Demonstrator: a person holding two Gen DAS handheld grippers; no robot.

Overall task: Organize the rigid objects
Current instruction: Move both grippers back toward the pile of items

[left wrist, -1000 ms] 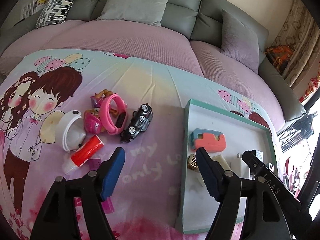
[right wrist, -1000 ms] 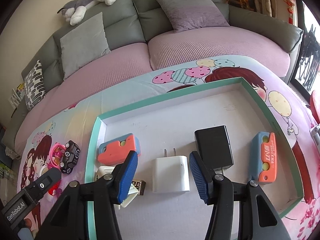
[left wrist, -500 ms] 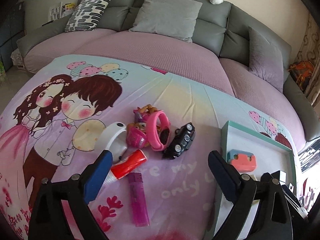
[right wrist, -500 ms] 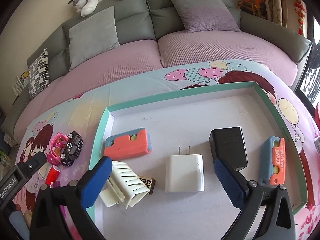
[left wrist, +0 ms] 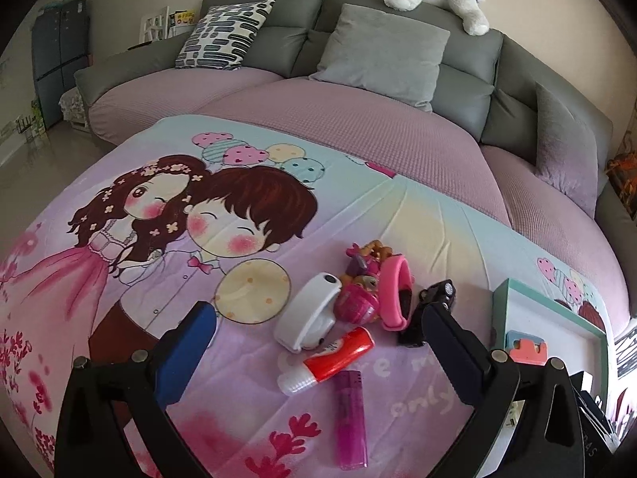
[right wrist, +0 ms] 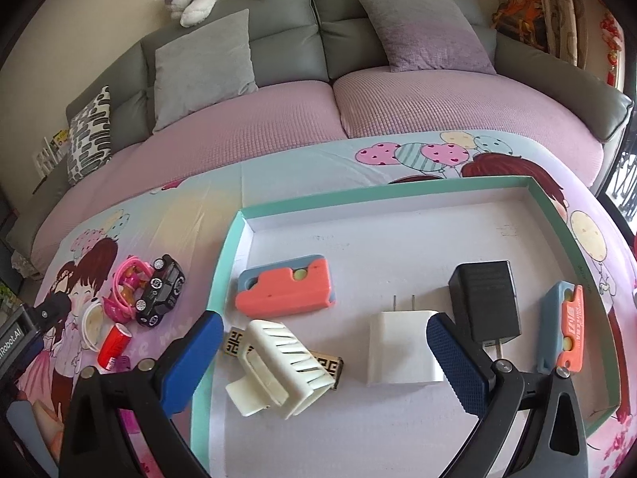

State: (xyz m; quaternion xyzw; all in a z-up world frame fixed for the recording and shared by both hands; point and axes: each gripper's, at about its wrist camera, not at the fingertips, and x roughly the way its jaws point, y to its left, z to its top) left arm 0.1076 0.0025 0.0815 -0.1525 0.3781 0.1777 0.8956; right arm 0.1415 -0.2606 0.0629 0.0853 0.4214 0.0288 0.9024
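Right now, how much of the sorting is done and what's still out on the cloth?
Done: the teal-rimmed tray holds the cream hair claw, white charger, black adapter and two orange-blue blocks. In hand: nothing; both grippers open. Left: red tube, purple lighter, black toy car, wristbands.

Glossy plastic white charger [right wrist: 403, 348], matt black adapter [right wrist: 486, 298], smooth printed cloth [left wrist: 418, 215], waffle-textured sofa cover [left wrist: 358, 127].

Cartoon-print tabletop [left wrist: 278, 207], teal-rimmed tray [right wrist: 398, 191], toy car [right wrist: 161, 290], red tube [left wrist: 338, 358], purple lighter [left wrist: 350, 422], white band [left wrist: 308, 310], pink watch [left wrist: 394, 292]
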